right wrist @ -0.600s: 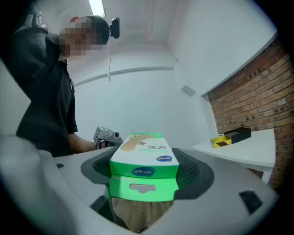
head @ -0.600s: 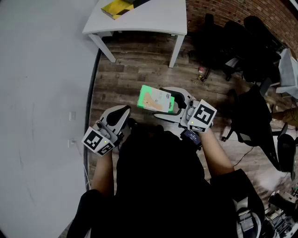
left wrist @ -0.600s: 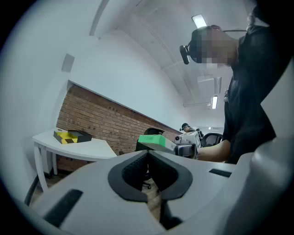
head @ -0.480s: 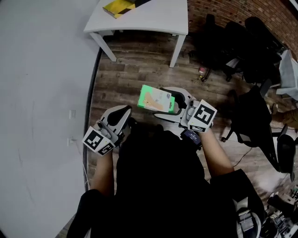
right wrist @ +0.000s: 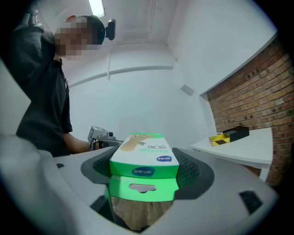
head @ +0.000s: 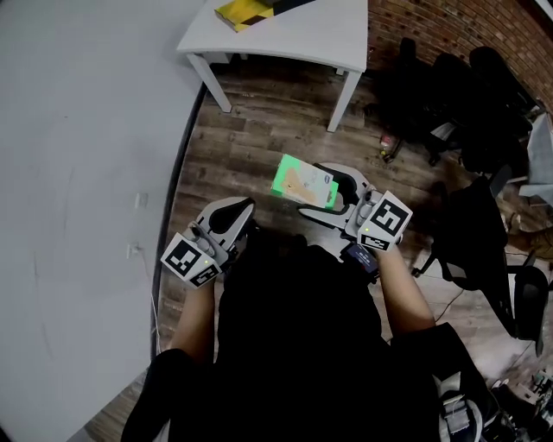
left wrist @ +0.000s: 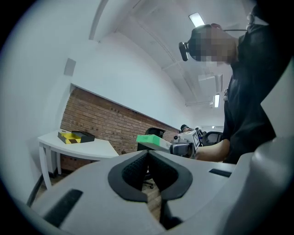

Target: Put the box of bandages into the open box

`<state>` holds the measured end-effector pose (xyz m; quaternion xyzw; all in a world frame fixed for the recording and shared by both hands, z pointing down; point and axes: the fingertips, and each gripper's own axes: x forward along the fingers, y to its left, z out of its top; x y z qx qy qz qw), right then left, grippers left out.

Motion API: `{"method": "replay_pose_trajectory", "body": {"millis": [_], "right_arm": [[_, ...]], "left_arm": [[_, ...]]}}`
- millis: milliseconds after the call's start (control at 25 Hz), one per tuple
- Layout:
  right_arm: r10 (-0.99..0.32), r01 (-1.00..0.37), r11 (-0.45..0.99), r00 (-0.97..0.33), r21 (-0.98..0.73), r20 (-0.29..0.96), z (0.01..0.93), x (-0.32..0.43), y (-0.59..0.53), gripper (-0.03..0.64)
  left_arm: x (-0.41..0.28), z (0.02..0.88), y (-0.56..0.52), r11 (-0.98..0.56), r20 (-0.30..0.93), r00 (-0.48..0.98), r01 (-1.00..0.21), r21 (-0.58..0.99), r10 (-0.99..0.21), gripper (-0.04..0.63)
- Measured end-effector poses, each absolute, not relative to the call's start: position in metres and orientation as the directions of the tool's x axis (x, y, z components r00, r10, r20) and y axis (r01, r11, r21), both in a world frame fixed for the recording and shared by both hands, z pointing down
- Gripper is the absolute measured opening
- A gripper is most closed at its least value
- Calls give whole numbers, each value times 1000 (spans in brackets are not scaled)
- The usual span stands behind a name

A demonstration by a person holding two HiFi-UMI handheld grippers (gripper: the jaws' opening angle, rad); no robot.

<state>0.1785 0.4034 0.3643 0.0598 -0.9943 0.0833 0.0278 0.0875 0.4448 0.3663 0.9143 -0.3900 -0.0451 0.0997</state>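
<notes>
My right gripper (head: 318, 188) is shut on a green and white box of bandages (head: 304, 181), held in the air over the wooden floor. In the right gripper view the box of bandages (right wrist: 144, 158) fills the gap between both pads, its printed face up. The open box (head: 251, 10), yellow and black, lies on a white table (head: 294, 39) at the top of the head view, well ahead of both grippers. It also shows as the open box (right wrist: 229, 135) and the open box (left wrist: 76, 136). My left gripper (head: 233, 210) is shut and empty, its jaws pressed together (left wrist: 148, 158).
A white wall (head: 78, 173) runs along the left. Black office chairs (head: 449, 86) and a brick wall (head: 449, 22) stand at the right. Wooden floor (head: 251, 129) lies between me and the table legs.
The head view has shifted: the table and the floor slid right and slightly down. Both grippers kept their pose, and the box of bandages stays in the right gripper.
</notes>
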Motion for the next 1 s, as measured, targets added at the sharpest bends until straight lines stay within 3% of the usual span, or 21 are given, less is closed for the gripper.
{"method": "replay_pose_trajectory", "body": {"millis": [480, 1000], "right_arm": [[-110, -114, 977, -993, -181, 36, 372, 204, 416, 366], [-264, -262, 944, -964, -200, 17, 376, 251, 399, 367]], "left_arm": [[104, 372, 459, -650, 21, 669, -728, 219, -743, 15], [126, 375, 436, -701, 43, 728, -673, 236, -685, 17]]}}
